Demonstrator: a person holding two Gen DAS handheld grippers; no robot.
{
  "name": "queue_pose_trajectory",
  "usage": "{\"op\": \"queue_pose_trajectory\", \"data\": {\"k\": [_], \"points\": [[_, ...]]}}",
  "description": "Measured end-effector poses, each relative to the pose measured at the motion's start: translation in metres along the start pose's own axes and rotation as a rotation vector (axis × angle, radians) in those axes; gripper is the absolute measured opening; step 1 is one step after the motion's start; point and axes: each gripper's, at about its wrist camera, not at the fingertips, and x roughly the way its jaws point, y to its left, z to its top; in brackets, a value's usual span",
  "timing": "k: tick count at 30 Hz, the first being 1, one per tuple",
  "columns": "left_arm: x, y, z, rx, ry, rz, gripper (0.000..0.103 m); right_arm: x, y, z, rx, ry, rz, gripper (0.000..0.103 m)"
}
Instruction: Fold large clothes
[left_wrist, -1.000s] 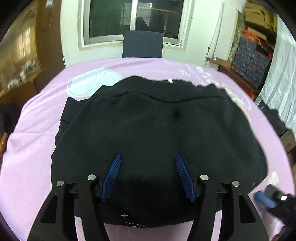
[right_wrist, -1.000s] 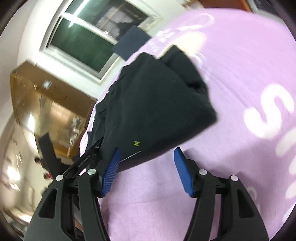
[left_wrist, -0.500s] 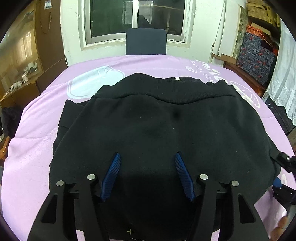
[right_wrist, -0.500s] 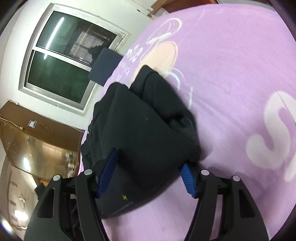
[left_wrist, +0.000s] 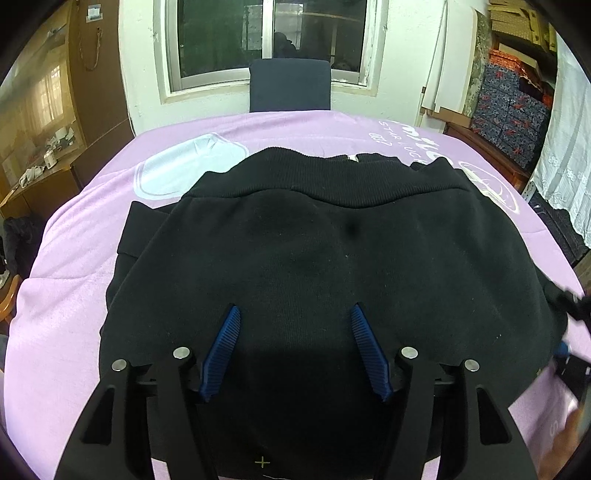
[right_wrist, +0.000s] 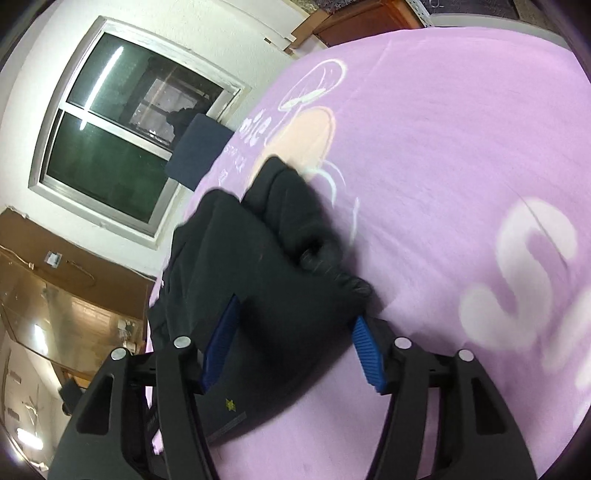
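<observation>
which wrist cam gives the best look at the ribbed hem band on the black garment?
Left wrist. The ribbed band runs sharp across the far edge of the black garment. The right wrist view shows the garment side-on and blurred, its band indistinct.

The garment (left_wrist: 332, 266) is plain black with a ribbed band. The tabletop (left_wrist: 66, 295) wears a lilac cover printed with white lettering and a peach patch. Each hand-held gripper (left_wrist: 295, 350) is black with blue ridged pads (left_wrist: 221, 347). A navy chair (left_wrist: 290, 85) stands behind.
</observation>
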Motion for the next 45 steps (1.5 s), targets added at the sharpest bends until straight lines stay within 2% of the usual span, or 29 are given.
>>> {"op": "queue_pose_trajectory", "data": {"k": [2, 3, 4, 6, 9, 11, 16, 18, 23, 26, 28, 30, 31, 32, 34, 40, 43, 44, 45], "points": [[0.0, -0.001, -0.001, 0.0, 0.0, 0.0, 0.064, -0.011, -0.014, 0.014, 0.042, -0.107, -0.077, 0.056], [0.0, 0.0, -0.001, -0.001, 0.001, 0.001, 0.065, -0.015, -0.022, 0.018, 0.082, -0.115, -0.058, 0.056], [0.0, -0.001, 0.0, -0.001, 0.001, 0.002, 0.065, -0.016, -0.029, 0.023, 0.113, -0.094, -0.02, 0.055], [0.001, -0.002, 0.0, 0.001, 0.001, 0.006, 0.066, -0.012, -0.025, 0.022, 0.066, -0.046, -0.013, 0.057], [0.0, 0.0, 0.0, 0.001, 0.001, 0.001, 0.066, -0.001, -0.008, 0.006, -0.009, 0.056, 0.049, 0.057], [0.001, 0.0, 0.0, 0.002, 0.001, -0.002, 0.066, 0.002, 0.006, -0.009, -0.08, 0.102, 0.049, 0.064], [0.001, 0.0, 0.0, 0.005, 0.0, 0.002, 0.068, -0.015, 0.001, -0.04, -0.043, 0.177, 0.125, 0.063], [0.001, 0.001, 0.0, 0.005, 0.0, 0.002, 0.068, -0.019, 0.004, -0.044, -0.05, 0.191, 0.126, 0.063], [0.001, -0.001, 0.0, 0.008, -0.003, 0.003, 0.068, -0.001, 0.012, -0.024, -0.05, 0.091, 0.065, 0.06], [0.001, -0.001, 0.0, 0.008, -0.001, 0.001, 0.068, 0.012, 0.02, -0.017, -0.056, 0.071, 0.045, 0.06], [0.001, 0.0, 0.0, 0.008, 0.002, -0.003, 0.068, 0.007, 0.024, -0.029, -0.097, 0.082, 0.046, 0.06], [0.002, -0.001, 0.001, 0.013, 0.005, 0.001, 0.069, 0.005, 0.027, -0.042, -0.145, 0.098, 0.058, 0.056], [0.003, -0.001, 0.002, 0.016, 0.007, 0.004, 0.069, 0.004, 0.028, -0.042, -0.163, 0.083, 0.042, 0.05], [0.003, -0.001, 0.002, 0.017, 0.011, 0.006, 0.069, 0.007, 0.023, -0.036, -0.136, 0.08, 0.052, 0.042], [0.003, -0.002, 0.003, 0.02, 0.015, 0.008, 0.069, 0.011, 0.004, -0.021, -0.031, 0.069, 0.089, 0.031], [0.007, -0.006, 0.001, 0.033, 0.003, 0.036, 0.069, 0.015, 0.013, -0.023, -0.073, 0.041, 0.049, 0.034], [0.006, -0.003, 0.001, 0.011, 0.0, 0.02, 0.068, 0.017, 0.016, -0.021, -0.096, 0.033, 0.04, 0.034], [0.004, 0.001, 0.002, -0.009, 0.0, 0.0, 0.065, 0.016, 0.016, -0.022, -0.103, 0.032, 0.042, 0.034], [0.001, 0.004, 0.002, -0.023, 0.003, -0.012, 0.058, 0.016, 0.015, -0.022, -0.102, 0.029, 0.049, 0.033]]}}
